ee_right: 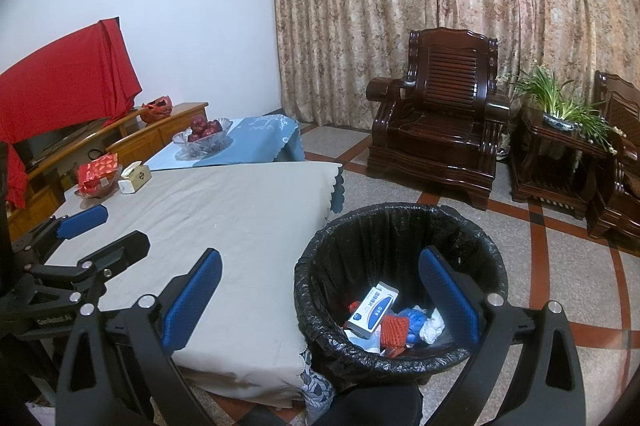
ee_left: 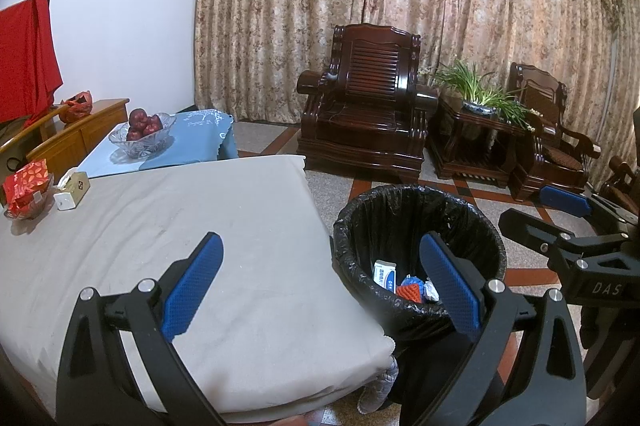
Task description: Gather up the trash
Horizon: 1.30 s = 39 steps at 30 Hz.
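Trash (ee_right: 376, 314) sits in the lined bin (ee_right: 400, 214) beside the bare grey counter (ee_right: 240, 218); both tools, left (ee_left: 320, 282) and right (ee_right: 320, 298), hang spread and empty; a last scan seems wise.

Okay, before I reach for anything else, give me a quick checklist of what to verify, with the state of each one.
1. Left gripper empty and open: ok, its blue pads stand wide apart with nothing between them.
2. Right gripper empty and open: ok, same.
3. Trash bin in reach, liner in place: ok, it stands on the floor beside the table corner, black bag folded over the rim.
4. Collected trash inside the bin: ok, a white and blue box, a red mesh piece and crumpled white paper lie at the bottom.
5. Grey tablecloth free of loose trash: ok on the near part.
6. Whether the red packet and tissue box at the far edge count as trash: cannot tell.
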### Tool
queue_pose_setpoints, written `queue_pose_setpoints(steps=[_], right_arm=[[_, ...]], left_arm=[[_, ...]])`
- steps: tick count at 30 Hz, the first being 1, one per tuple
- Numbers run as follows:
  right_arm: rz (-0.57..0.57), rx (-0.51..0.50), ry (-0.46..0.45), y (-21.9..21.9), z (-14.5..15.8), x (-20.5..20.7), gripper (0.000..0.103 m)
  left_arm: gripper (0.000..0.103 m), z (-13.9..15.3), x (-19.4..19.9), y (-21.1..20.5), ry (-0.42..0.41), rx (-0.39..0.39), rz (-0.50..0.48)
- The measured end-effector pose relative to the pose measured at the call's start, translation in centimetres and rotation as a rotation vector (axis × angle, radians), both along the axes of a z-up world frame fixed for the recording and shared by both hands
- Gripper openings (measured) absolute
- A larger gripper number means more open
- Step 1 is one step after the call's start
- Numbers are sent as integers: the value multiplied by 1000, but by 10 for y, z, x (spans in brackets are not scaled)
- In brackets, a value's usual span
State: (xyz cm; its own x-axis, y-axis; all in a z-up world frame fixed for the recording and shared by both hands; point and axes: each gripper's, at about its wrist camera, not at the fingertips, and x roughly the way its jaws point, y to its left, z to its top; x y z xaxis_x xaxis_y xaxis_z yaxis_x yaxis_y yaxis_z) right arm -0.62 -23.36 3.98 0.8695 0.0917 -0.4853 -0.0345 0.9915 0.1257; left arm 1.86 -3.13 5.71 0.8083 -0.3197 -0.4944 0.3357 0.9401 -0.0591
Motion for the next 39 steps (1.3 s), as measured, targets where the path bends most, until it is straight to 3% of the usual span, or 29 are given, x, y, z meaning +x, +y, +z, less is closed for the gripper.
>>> queue_pose_setpoints(steps=[39], right_arm=[[2,-1,6,3,-1,2,97]], left_arm=[[96,0,-1,0,4,2,1]])
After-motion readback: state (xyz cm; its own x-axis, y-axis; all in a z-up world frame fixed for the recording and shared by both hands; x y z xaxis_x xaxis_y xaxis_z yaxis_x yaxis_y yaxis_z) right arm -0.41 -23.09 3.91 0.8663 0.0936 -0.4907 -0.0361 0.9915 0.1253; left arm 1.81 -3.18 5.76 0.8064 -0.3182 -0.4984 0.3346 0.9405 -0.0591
